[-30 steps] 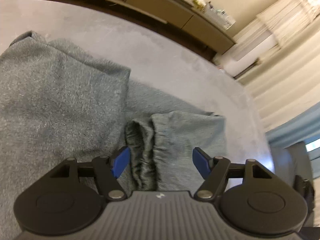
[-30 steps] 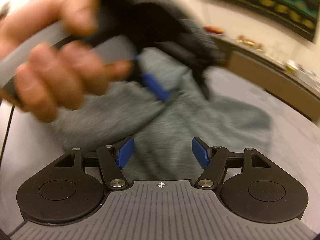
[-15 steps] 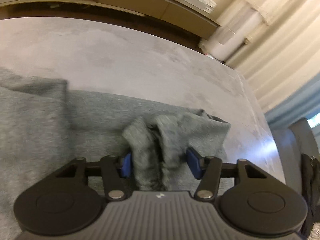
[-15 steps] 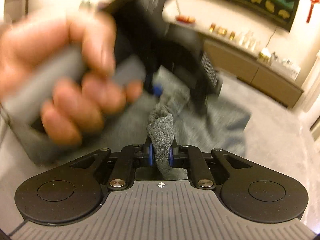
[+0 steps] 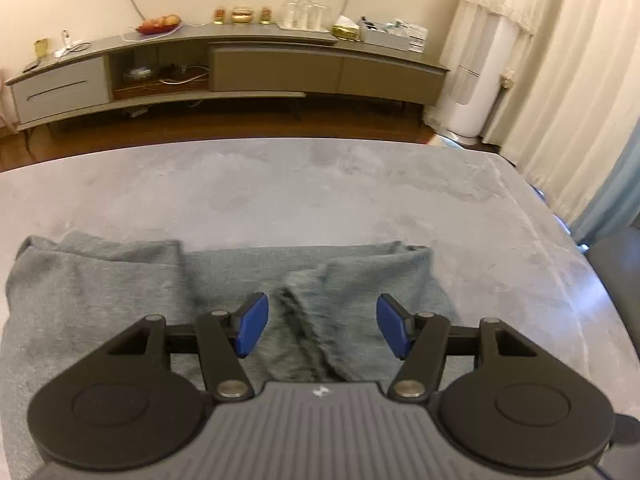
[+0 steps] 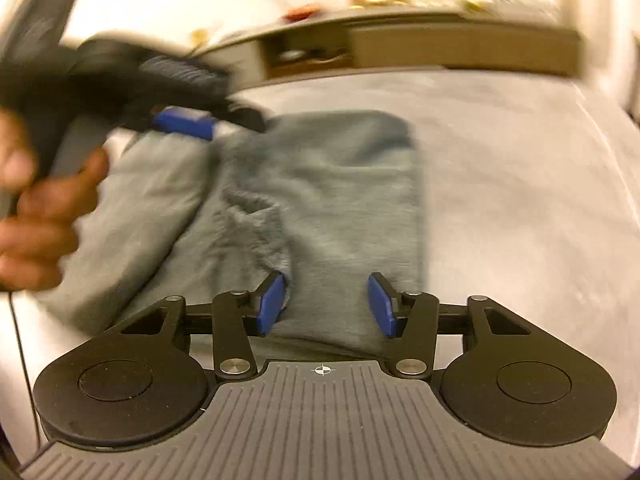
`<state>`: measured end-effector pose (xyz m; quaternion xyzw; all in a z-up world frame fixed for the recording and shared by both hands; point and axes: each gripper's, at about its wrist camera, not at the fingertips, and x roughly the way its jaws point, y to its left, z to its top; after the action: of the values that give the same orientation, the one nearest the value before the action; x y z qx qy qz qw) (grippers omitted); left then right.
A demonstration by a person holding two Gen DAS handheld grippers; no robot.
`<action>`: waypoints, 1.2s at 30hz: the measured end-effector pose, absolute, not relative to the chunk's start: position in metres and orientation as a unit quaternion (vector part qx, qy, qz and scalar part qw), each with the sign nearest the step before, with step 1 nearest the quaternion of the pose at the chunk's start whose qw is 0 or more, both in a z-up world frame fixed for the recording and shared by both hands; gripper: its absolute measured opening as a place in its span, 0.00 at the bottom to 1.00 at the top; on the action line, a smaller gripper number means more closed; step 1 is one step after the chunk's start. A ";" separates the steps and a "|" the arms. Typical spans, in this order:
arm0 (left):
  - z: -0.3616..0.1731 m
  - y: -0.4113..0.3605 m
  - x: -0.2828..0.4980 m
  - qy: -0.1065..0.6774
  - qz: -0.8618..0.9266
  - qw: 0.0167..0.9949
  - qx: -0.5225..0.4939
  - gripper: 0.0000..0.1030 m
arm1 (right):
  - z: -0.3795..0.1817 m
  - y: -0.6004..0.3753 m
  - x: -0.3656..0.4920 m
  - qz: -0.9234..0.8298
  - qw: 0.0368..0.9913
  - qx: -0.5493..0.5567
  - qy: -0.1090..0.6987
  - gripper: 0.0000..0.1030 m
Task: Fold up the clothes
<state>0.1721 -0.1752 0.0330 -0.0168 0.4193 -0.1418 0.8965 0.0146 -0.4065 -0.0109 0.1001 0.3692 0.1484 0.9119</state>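
Blurring hides how the grey garment [image 6: 320, 184] is folded.

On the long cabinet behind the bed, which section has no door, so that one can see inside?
It is the open compartment of the cabinet, between the pale drawer unit to its left and the closed brown fronts to its right. Only there are shelves and cables visible.

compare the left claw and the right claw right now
The left claw stands slightly wider than the right claw. A bunched ridge of the grey garment runs between the left claw's pads; flatter cloth lies between the right claw's. Both are opening, pressing on nothing.
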 end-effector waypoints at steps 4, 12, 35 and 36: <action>0.025 -0.192 0.174 0.426 -0.156 0.891 0.001 0.61 | 0.003 -0.441 0.007 0.159 0.909 0.219 0.319 0.58; -0.014 -0.206 0.175 0.496 -0.164 0.850 0.070 0.66 | -0.028 -0.411 0.016 0.103 0.918 0.090 0.373 0.48; 0.054 -0.145 0.198 0.489 -0.245 0.837 -0.001 0.88 | 0.013 -0.320 -0.032 0.122 0.955 -0.130 0.237 0.02; 0.061 -0.139 0.197 0.482 -0.239 0.843 -0.007 0.91 | 0.012 -0.324 -0.028 0.120 0.955 -0.117 0.243 0.02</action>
<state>0.1974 -0.1391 0.0605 -0.0072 0.4815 -0.2393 0.8431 -0.0277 -0.3241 0.0117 -0.1168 0.2434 0.1201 0.9553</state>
